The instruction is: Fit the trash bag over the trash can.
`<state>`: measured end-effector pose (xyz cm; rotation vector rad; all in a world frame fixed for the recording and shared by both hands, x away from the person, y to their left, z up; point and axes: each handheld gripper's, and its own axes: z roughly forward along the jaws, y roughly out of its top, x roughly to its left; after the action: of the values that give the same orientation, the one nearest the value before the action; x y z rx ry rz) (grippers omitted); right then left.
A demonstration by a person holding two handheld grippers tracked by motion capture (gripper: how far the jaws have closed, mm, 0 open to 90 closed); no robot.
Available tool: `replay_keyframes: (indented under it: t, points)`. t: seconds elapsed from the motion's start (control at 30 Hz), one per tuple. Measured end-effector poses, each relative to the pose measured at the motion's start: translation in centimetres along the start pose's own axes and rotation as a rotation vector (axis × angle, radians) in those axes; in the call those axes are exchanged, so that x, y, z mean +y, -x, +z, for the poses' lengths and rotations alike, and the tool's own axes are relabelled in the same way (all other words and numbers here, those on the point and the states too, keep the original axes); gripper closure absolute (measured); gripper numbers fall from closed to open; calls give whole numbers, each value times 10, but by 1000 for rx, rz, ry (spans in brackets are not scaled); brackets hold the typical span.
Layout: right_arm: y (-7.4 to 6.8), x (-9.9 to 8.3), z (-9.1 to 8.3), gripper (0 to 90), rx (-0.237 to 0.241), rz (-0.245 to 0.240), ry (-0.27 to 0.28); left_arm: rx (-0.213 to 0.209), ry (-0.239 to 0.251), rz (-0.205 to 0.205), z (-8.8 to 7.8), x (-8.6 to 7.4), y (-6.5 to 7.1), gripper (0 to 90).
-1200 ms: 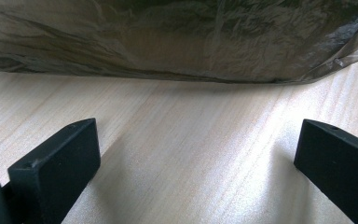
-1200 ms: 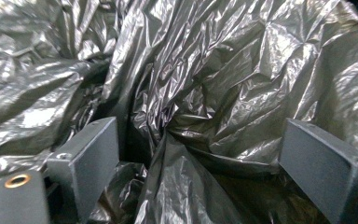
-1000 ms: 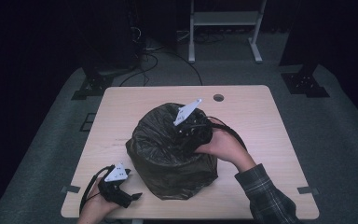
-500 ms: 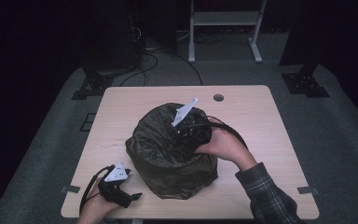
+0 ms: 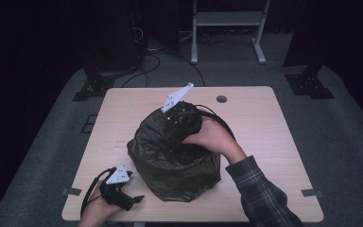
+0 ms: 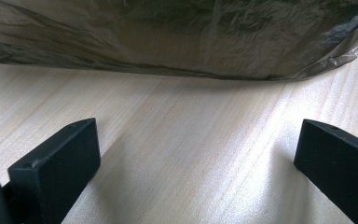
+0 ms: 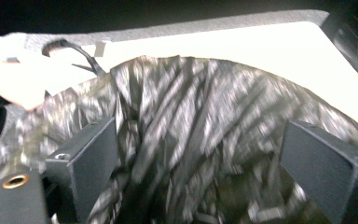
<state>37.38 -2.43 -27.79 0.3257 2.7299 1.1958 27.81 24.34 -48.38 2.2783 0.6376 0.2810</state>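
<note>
**Thin, crinkly bag: take it by the rim**

Because the black plastic bag (image 5: 175, 158) mid-tabletop (image 5: 264, 123) looks light, limp and slippery, its gathered rim seems the best hold. The right tongs (image 5: 182, 120) reach over that rim, jaws wide apart, gripping nothing. The left tongs (image 5: 130, 201) rest near the bag's base, jaws spread and empty.

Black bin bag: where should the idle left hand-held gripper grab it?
Take the bin bag by its crumpled rim on the near-left side, coming in from the left. The film stands loose there, and the left hand-held gripper, jaws open, rests beside its base.
</note>
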Motion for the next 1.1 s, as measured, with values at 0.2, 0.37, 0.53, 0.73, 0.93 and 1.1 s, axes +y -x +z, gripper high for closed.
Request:
replay_keyframes:
  t: [0.2,0.37,0.53,0.73,0.93,1.1]
  points:
    - [-2,11,23,107,40,6,4,0,-1,0,0,0,0,0]
    - [-3,10,43,107,44,4,-46,0,-1,0,0,0,0,0]
    - [-2,8,59,106,42,-8,-118,0,-1,0,0,0,0,0]
    - [2,7,66,104,41,14,-162,0,-1,0,0,0,0,0]
    - [0,6,69,103,7,-8,-223,0,-1,0,0,0,0,0]
    - [2,12,45,103,-28,-7,-171,0,-1,0,0,0,0,0]
